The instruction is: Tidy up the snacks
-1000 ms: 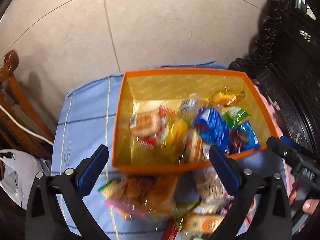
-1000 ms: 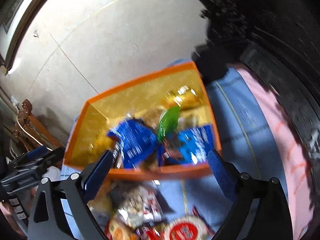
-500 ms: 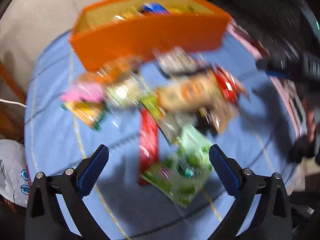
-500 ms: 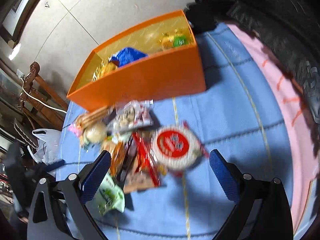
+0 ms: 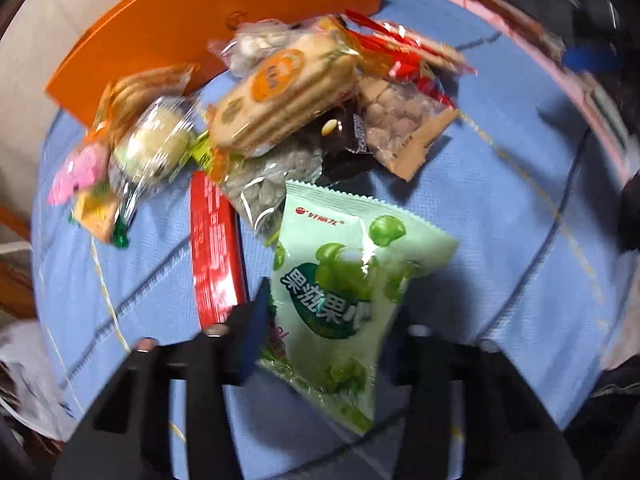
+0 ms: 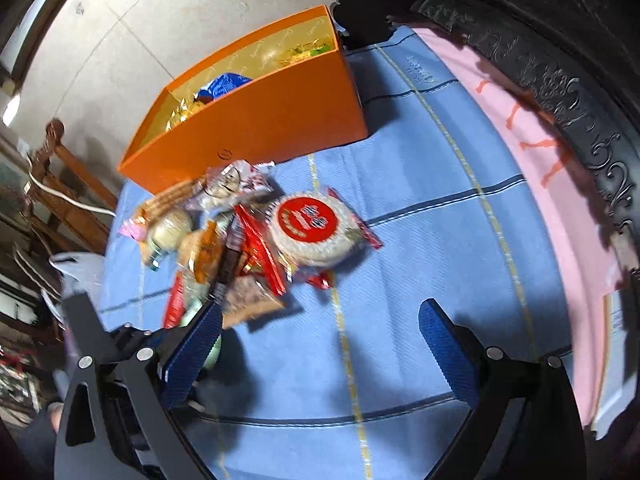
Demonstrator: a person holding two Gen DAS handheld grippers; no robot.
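Observation:
A pale green snack packet [image 5: 344,280] lies on the blue cloth between the fingers of my left gripper [image 5: 324,328], which has closed in on its sides. Behind it is a pile of snacks: a biscuit pack [image 5: 280,92], a red bar [image 5: 214,248], a nut pack [image 5: 400,124]. The orange box [image 5: 192,28] stands at the back with snacks inside [image 6: 224,84]. My right gripper [image 6: 320,344] is open and empty over bare cloth, short of a round red-and-white rice cracker pack [image 6: 312,228].
The blue checked cloth [image 6: 420,240] covers the table. A pink cloth [image 6: 540,140] and dark carved furniture [image 6: 560,40] lie on the right. A wooden chair [image 6: 52,184] and a white plastic bag [image 6: 72,268] are on the left.
Both grippers dropped from over the box toward the pile. My left gripper moved down onto the green packet and its fingers closed in on it. The right stayed open.

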